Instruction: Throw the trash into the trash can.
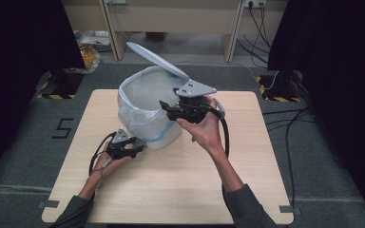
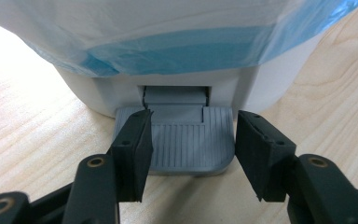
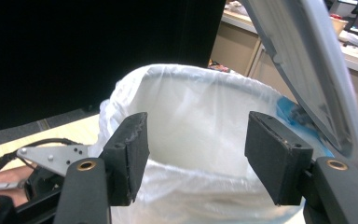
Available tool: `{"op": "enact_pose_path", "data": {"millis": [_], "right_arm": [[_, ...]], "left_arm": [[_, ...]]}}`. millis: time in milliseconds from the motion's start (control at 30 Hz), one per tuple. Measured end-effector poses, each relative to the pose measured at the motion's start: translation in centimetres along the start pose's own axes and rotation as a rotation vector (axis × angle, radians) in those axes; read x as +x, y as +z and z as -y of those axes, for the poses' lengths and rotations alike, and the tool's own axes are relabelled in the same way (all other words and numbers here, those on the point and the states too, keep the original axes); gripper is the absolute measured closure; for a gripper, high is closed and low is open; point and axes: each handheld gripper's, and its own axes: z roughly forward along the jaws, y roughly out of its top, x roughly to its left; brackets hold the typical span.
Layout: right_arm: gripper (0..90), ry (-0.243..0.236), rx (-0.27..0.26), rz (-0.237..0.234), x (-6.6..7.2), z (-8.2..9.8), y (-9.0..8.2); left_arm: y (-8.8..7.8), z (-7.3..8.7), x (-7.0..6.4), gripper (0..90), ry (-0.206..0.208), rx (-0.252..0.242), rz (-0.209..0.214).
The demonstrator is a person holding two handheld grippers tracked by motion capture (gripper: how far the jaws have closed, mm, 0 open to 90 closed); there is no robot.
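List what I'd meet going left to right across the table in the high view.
left gripper → white pedal bin with its lid up → right gripper, held over the bin's rim, jaws open.

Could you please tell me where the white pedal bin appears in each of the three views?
High view: the bin stands at table centre, lid raised.
Left gripper view: its base and grey pedal lie just beyond the open left claw.
Right gripper view: its lined mouth sits beyond the open right claw.
Shared landmark: the bag's blue band.
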Motion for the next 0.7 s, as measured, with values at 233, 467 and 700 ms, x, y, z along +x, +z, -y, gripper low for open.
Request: {"op": "enact_pose_path", "data": {"millis": [233, 467, 700], "right_arm": [[39.7, 0.01, 0.01, 0.012, -0.4, 1.5, -1.2], [39.7, 0.015, 0.029, 0.021, -0.6, 3.3, -2.2], [39.2, 0.032, 0.043, 0.026, -0.8, 4.8, -2.9]], "left_arm": [[0.0, 0.0, 0.0, 46.3, 0.001, 0.0, 0.0], [0.0, 0.0, 0.0, 46.3, 0.0, 0.0, 0.001], [0.0, 0.0, 0.0, 46.3, 0.003, 0.0, -0.001]]}}
